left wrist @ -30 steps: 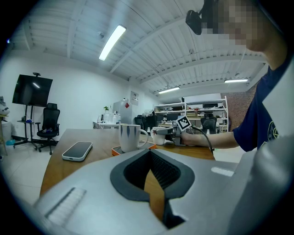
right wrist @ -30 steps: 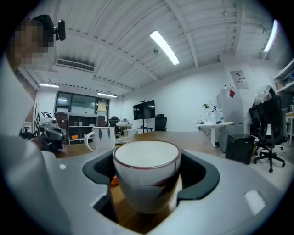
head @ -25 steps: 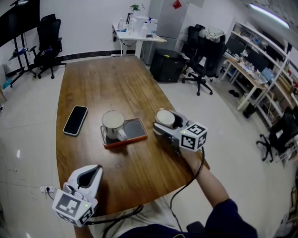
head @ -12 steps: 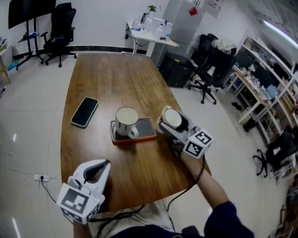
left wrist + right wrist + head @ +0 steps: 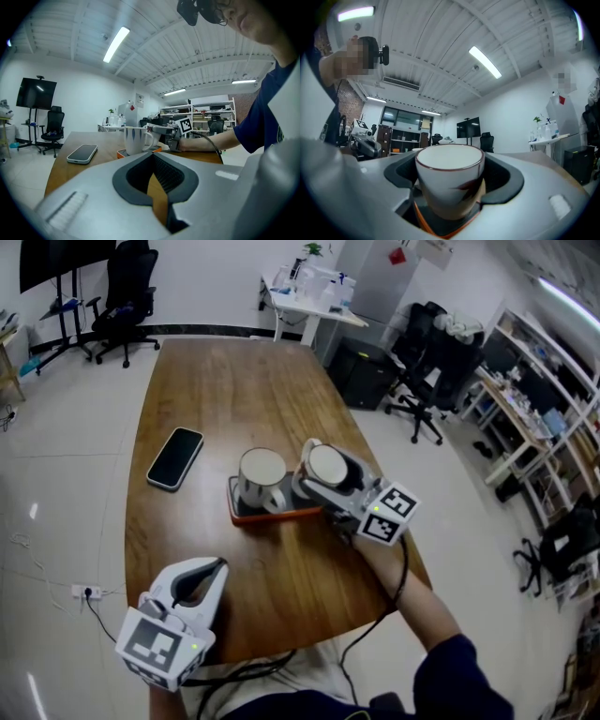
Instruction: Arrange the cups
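At the bench's [image 5: 234, 390] near edge the left gripper [image 5: 211, 573] sits with jaws pressed together, empty. Mid-bench, the right gripper [image 5: 323, 479] pinches a white cup [image 5: 450, 183] across its body over the orange tray's [image 5: 281, 517] right end, just beside a handled mug [image 5: 260, 476]. The cup looks like glazed ceramic, so rigid, slick and chippable: keep hold across the wall.

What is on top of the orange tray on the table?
A white mug stands on the left part of the tray. The right gripper holds a second cup above its right part; the gripper hides whether that cup touches it.
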Available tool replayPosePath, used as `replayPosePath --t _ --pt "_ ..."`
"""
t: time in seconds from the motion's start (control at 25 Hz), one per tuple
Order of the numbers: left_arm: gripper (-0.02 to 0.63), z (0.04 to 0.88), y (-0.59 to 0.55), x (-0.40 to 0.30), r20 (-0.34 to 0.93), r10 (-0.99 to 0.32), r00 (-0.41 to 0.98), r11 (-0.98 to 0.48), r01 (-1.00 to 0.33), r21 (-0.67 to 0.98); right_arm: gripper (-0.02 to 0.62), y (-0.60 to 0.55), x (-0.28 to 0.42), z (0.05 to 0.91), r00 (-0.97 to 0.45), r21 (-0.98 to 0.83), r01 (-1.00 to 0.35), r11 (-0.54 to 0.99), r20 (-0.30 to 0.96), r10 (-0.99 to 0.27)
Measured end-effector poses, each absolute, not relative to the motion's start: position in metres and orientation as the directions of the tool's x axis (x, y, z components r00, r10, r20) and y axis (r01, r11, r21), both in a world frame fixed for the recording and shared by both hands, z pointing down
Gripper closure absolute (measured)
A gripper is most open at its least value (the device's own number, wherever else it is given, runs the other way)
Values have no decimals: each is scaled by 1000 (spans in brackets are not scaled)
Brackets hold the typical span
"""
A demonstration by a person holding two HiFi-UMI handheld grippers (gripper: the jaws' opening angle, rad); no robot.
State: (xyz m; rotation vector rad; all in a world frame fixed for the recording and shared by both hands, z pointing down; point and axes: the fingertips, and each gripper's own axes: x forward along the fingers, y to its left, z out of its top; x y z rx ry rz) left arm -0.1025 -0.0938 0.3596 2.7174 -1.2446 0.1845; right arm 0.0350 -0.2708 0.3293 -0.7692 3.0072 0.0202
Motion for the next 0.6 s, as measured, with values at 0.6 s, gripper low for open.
replayPosePath --t 0.6 --pt "603 357 -93 -102 170 -738 653 -650 -756 76 204 -270 12 344 -909 -29 -414 910 61 -412"
